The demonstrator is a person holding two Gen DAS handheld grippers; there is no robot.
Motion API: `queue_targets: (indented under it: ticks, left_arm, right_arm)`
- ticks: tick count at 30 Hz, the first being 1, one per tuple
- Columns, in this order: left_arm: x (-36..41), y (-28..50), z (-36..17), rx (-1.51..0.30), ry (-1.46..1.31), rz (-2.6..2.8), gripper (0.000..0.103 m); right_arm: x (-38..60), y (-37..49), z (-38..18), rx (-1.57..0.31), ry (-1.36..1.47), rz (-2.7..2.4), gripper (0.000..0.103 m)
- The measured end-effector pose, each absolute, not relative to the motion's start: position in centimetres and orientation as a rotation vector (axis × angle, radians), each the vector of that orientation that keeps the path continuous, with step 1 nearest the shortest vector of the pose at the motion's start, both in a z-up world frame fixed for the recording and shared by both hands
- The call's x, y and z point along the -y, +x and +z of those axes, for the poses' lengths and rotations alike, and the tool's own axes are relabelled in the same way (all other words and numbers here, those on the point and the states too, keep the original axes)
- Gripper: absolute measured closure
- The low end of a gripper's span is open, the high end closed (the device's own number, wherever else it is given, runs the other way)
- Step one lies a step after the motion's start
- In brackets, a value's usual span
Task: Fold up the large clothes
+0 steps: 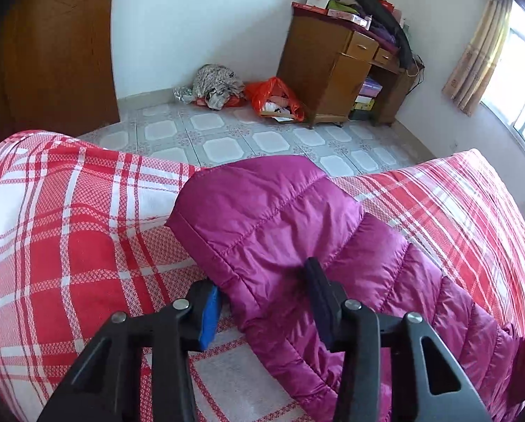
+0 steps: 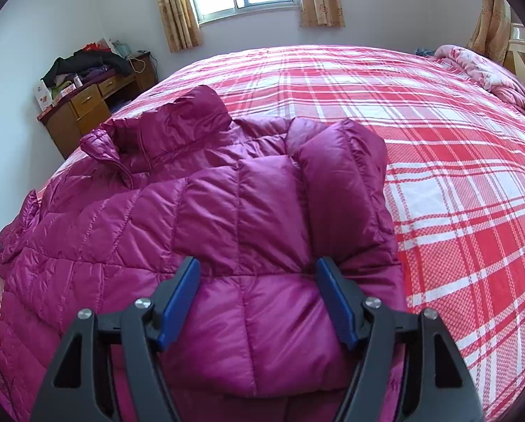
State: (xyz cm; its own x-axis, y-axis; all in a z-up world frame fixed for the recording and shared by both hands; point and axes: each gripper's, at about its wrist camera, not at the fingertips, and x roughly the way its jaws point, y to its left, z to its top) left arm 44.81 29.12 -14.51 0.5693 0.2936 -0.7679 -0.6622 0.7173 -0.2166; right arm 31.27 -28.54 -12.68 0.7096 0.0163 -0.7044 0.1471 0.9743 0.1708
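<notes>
One quilted magenta puffer jacket (image 2: pixel 227 211) lies partly folded on plaid bedspread (image 2: pixel 455 176).

My left gripper (image 1: pixel 262 302) and right gripper (image 2: pixel 257 299) look the same: black plastic arms, shiny round screws, and flat blue pads (image 2: pixel 178 302) inside.

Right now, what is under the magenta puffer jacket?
The jacket lies on a red-and-white plaid bedspread, which shows all around it. Whatever sits beneath the folded-over sleeve and body is covered.
</notes>
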Motion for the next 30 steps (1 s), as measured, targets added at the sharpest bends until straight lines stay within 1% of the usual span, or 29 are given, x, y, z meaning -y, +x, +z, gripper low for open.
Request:
queue_targets:
  ticks: [1,2,3,4,6,8,11,16,19,22,25,30]
  left_arm:
    - [-29.2,44.8,-14.6,-0.773,-0.529,0.591,0.070]
    - [-29.4,44.8,-14.7,-0.764,-0.535,0.590,0.077]
    - [-29.6,44.6,-14.7,-0.743,-0.558,0.566,0.087]
    - [-29.8,44.7,-14.8,-0.736,-0.574,0.552,0.093]
    - [-29.6,44.7,-14.2,-0.728,-0.563,0.539,0.097]
    - [-28.4,44.3,-12.2,-0.674,-0.506,0.516,0.097]
    - [-24.6,43.1,-7.5,-0.562,-0.393,0.409,0.097]
    - [-14.1,39.8,-0.5,-0.390,-0.178,0.164,0.097]
    - [-6.1,36.9,1.6,-0.310,-0.035,0.000,0.097]
    - [1.6,34.1,1.1,-0.289,0.077,-0.158,0.097]
    - [7.2,32.4,-1.6,-0.326,0.156,-0.256,0.097]
    - [13.3,31.0,-8.9,-0.502,0.262,-0.360,0.097]
  right_arm:
    - [28.5,31.3,-12.7,-0.780,0.222,-0.073,0.032]
    - [28.5,31.2,-12.7,-0.780,0.222,-0.073,0.032]
    - [28.5,31.3,-12.7,-0.779,0.222,-0.073,0.032]
    - [28.5,31.2,-12.7,-0.780,0.222,-0.073,0.032]
    - [28.5,31.2,-12.7,-0.778,0.224,-0.072,0.032]
    - [28.6,31.2,-12.7,-0.777,0.228,-0.070,0.032]
    - [28.7,31.2,-12.7,-0.775,0.233,-0.068,0.032]
    - [28.8,31.2,-12.7,-0.770,0.245,-0.063,0.032]
    - [29.0,31.1,-12.8,-0.765,0.257,-0.059,0.032]
    - [29.1,31.0,-12.8,-0.759,0.269,-0.055,0.032]
    - [29.4,30.8,-12.8,-0.751,0.289,-0.048,0.032]
    - [30.3,30.6,-12.8,-0.727,0.361,-0.021,0.032]
